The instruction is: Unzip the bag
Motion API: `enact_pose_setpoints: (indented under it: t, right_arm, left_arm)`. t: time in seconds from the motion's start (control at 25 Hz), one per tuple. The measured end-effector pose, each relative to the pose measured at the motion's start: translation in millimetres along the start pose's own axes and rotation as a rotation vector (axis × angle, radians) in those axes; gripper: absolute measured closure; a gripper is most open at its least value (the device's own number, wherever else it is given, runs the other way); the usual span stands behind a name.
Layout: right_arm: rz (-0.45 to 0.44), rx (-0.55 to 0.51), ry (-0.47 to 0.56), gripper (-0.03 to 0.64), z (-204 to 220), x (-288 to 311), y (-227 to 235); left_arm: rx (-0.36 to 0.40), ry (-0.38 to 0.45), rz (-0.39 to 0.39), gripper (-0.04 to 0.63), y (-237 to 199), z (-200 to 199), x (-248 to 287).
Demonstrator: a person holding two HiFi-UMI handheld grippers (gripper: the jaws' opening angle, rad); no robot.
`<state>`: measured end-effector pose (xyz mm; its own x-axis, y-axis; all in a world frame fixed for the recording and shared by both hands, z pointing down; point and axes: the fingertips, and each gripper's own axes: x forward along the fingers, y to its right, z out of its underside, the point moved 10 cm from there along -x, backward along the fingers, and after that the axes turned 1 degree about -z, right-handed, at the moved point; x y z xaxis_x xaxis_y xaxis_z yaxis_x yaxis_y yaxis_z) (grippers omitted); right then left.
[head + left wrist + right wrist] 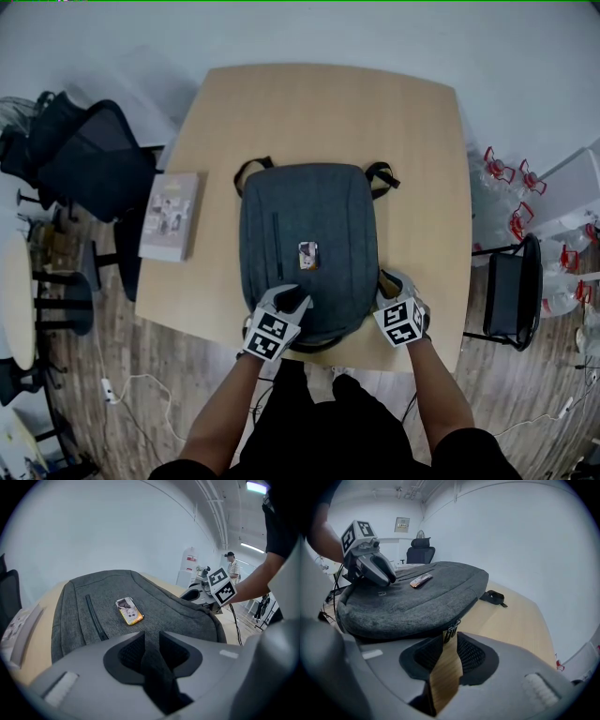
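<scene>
wood covers the floor (169,366) and the walls are white. a pale wood table (319,112) stands in the middle of the room.

the grey bag (309,211) lies flat on the table, close to the person's edge. its black straps (382,175) are at the far end. on the side that the right gripper view shows, the zip looks closed, so what is inside cannot be seen. a little flat thing (307,254) with a picture on it lies on top of the bag.

the left gripper (295,298) sits on the near end of the bag. its jaws are a little bit apart, and only the bag's grey cloth shows in the gap. the right gripper (387,279) is low at the bag's right side. its jaws are apart too, with bare table showing between them. the zip pulls (451,631) hang right at the tips, not pinched.

a book (170,216) lies at the left edge of the table, well away from the bag. a black chair (94,159) stands left of the table. another dark chair (514,286) and some clear bottles (506,183) with red tops are on the right.
</scene>
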<state>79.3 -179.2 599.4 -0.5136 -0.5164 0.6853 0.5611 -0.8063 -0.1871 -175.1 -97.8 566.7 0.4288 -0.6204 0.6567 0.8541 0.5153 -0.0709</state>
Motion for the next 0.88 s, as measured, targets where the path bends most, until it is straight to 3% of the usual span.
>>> enact_pose_setpoints:
  t: [0.28, 0.68, 0.88]
  right_arm:
    - [0.055, 0.030, 0.030, 0.601, -1.7, -2.1, -2.3]
    - [0.069, 0.054, 0.040, 0.606, -1.5, -11.6, -3.6]
    - [0.071, 0.000, 0.009, 0.607, 1.9, -17.3, -5.3]
  left_arm:
    - [0.004, -0.018, 0.007, 0.480, 0.7, 1.1, 2.8]
    - [0.004, -0.070, -0.007, 0.499, -0.6, 3.1, 9.2]
    - [-0.001, -0.125, -0.029, 0.507, -2.7, 3.1, 15.0]
